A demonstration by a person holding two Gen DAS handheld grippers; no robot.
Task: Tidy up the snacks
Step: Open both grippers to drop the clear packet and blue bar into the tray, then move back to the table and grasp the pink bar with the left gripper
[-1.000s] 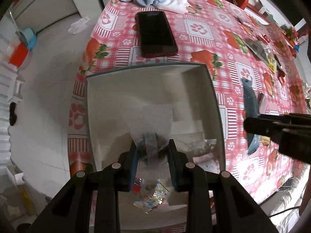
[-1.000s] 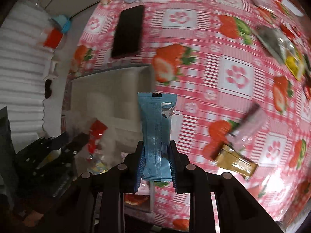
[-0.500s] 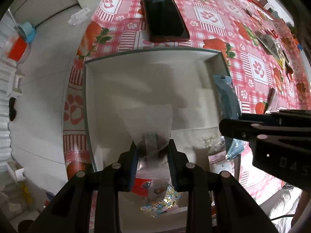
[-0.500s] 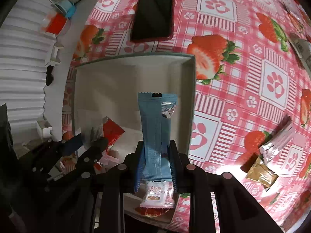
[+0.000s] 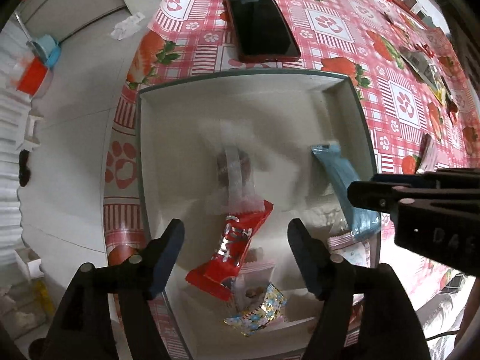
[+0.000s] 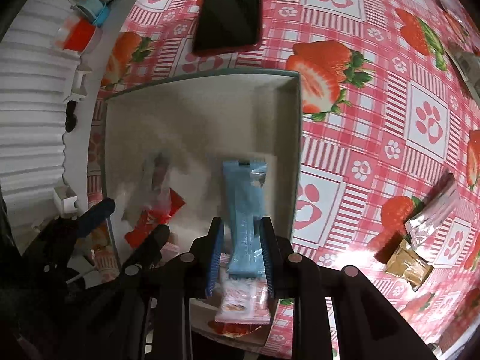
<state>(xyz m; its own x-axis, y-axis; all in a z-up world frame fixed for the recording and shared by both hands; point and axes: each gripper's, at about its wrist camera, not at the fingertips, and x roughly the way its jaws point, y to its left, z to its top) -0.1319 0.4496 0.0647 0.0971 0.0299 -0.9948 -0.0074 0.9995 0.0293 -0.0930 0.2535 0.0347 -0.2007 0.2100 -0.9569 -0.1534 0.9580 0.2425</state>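
A shallow white box [image 5: 249, 81] [image 6: 204, 90] sits on the strawberry tablecloth. My left gripper [image 5: 235, 234] is open above it. A clear snack packet [image 5: 235, 177] [image 6: 157, 177], blurred, is loose over the box floor just beyond the left fingers. A red packet [image 5: 234, 249] [image 6: 153, 219] and a gold-and-blue packet [image 5: 256, 312] lie in the box. My right gripper [image 6: 241, 237] is shut on a blue bar packet [image 6: 244, 207] [image 5: 342, 180] and holds it over the box's right side. A pink-white packet [image 6: 243, 303] lies under it.
A black phone in a red case [image 5: 261, 27] [image 6: 229, 9] lies beyond the box. Loose snack packets lie on the cloth to the right: a silver-pink one [image 6: 435, 210], a gold one [image 6: 405, 264], others far right [image 5: 420, 66]. The table edge and floor are at left.
My left gripper has opened and let go of the clear packet, which has dropped toward the box floor. My right gripper has carried the blue bar leftward over the box.
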